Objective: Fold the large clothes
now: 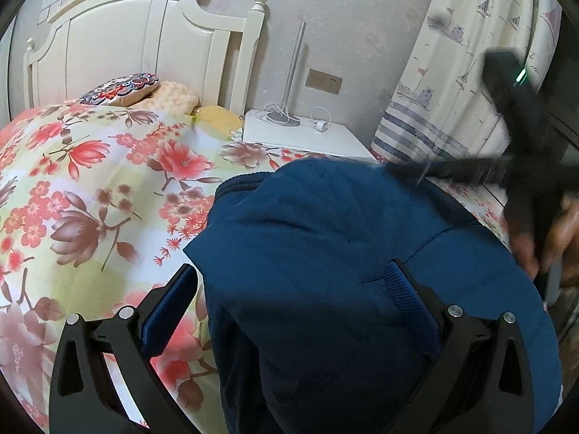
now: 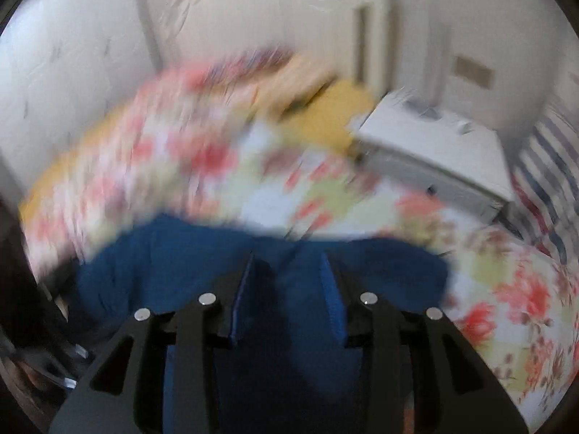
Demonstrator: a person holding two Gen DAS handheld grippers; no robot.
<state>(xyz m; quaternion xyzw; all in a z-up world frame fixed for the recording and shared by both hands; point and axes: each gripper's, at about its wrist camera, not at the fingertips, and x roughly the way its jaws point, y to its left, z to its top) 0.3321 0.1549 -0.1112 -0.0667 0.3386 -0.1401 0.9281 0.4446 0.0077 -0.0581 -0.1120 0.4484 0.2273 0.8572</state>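
A dark blue garment lies bunched on a floral bedspread. My left gripper stands wide open over its near part. The left pad sits off the cloth's edge over the bedspread, and the right pad rests on the fabric. At the right edge a hand holds the right gripper's blurred black handle above the garment's far side. In the blurred right wrist view, my right gripper has its jaws narrowly apart. A thick fold of the blue garment fills the gap between them.
A white headboard and pillows stand at the far end of the bed. A white nightstand with a lamp pole and cables sits beside it. A patterned curtain hangs at the right.
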